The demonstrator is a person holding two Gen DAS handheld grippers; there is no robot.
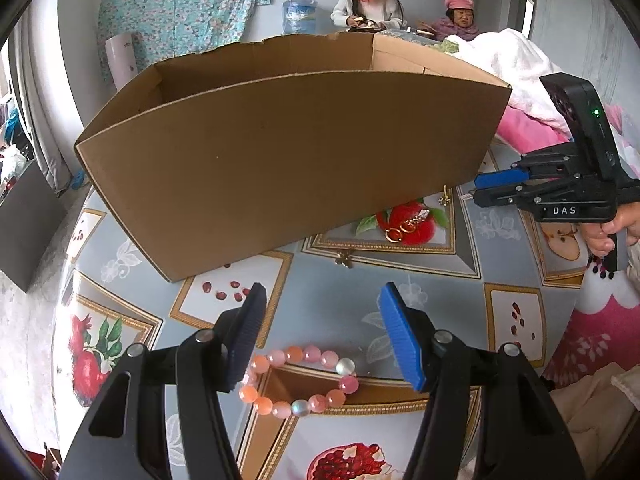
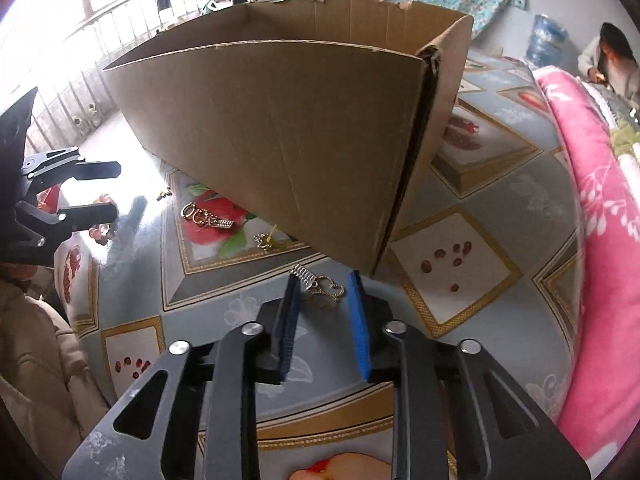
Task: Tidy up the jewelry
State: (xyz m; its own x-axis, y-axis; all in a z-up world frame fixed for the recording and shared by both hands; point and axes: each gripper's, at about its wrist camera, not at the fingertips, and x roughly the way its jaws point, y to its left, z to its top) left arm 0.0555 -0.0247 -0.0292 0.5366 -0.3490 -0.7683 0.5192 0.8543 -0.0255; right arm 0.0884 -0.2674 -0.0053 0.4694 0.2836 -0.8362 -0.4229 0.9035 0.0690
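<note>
A pink bead bracelet [image 1: 298, 380] lies on the fruit-patterned tablecloth [image 1: 340, 312], low between the fingers of my left gripper [image 1: 323, 292]. That gripper stands open, and its black finger [image 1: 244, 340] overlaps the bracelet's left edge. My right gripper [image 2: 324, 280] is narrow around a small silver and gold charm [image 2: 325, 290] on the cloth, with a sliver of gap at the blue pad [image 2: 359, 320]. The left wrist view shows the right gripper [image 1: 476, 188] at the far right. Gold hoop earrings [image 2: 204, 216] and another small earring [image 2: 266, 238] lie before the cardboard box [image 2: 280, 120].
The open cardboard box [image 1: 280, 152] fills the middle of the table just beyond both grippers. A tiny gold charm [image 1: 345, 259] lies near its front wall. A pink blanket [image 2: 592, 240] is heaped at the right. Two people [image 1: 368, 0] sit far behind.
</note>
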